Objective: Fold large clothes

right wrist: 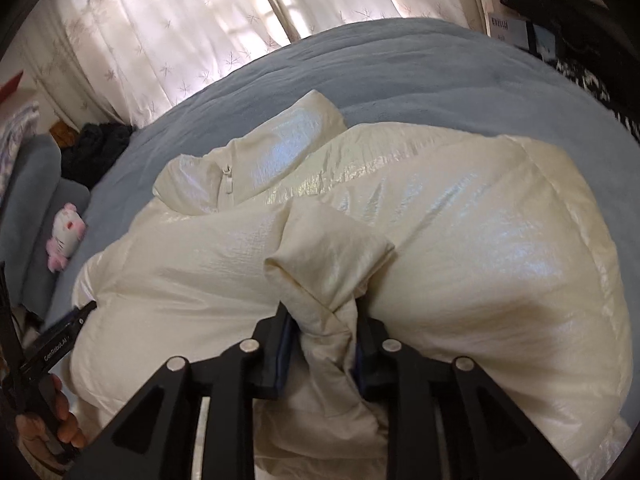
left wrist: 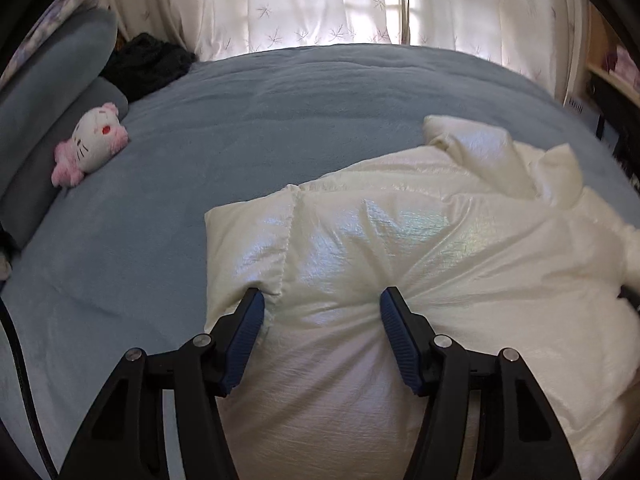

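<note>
Cream puffer jacket: spread on blue bed. Left gripper: fingers apart, pressed on jacket. Right gripper: fingers clamped on bunched jacket fold. Plush toy: by pillow.

Black gripper, ribbed blue pads

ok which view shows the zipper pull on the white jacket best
The right wrist view. There the zipper pull hangs in plain sight on the collar of the white jacket, near the far end. The left wrist view shows the jacket's puffy body and collar folds, but no zipper pull can be made out.
</note>
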